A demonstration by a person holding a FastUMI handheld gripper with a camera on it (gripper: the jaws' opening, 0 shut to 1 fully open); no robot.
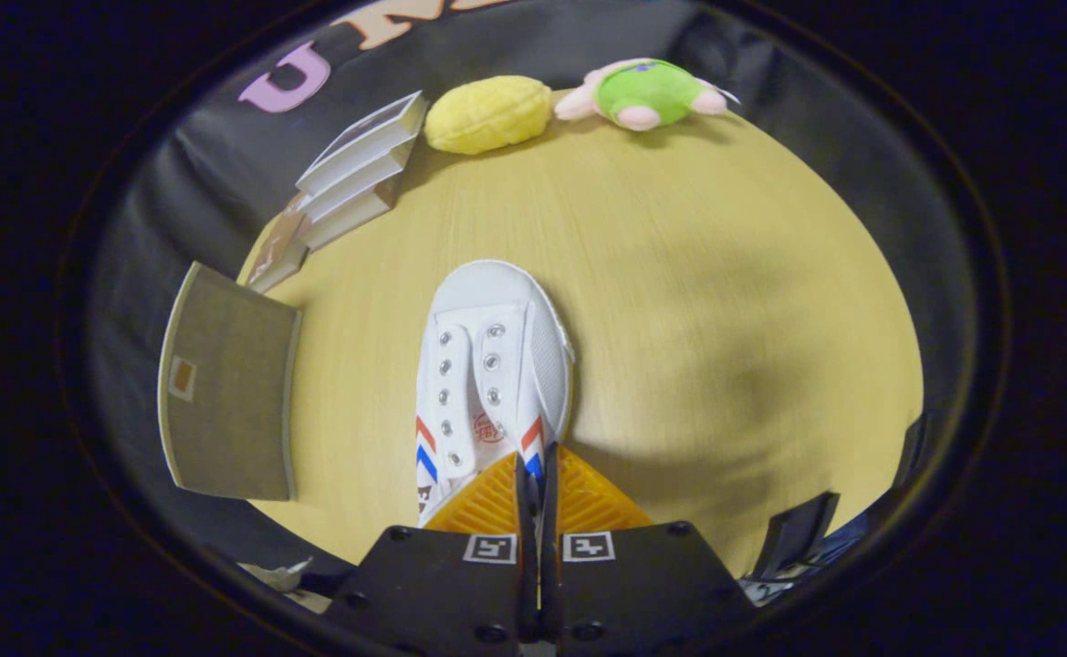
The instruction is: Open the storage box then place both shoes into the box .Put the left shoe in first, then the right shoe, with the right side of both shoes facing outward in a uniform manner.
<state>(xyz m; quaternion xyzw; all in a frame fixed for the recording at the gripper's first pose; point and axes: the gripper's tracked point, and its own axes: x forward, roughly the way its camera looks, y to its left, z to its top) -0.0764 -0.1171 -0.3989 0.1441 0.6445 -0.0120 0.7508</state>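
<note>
A white canvas shoe [487,365] with red and blue side stripes hangs just ahead of my fingers, toe pointing away, over the wooden table [697,274]. My gripper [534,479] is shut on the thin side wall of the shoe near its opening, by the stripes. Both fingers [588,506] press together on that edge. The shoe's heel is hidden behind the fingers. A grey-brown storage box [227,392] with a small label stands to the left of the shoe at the table's edge; I cannot tell whether it is open.
A stack of white books [360,173] leans at the far left beyond the box. A yellow plush [487,114] and a green and pink plush [647,93] lie at the far edge. A dark object [798,538] sits near right of the fingers.
</note>
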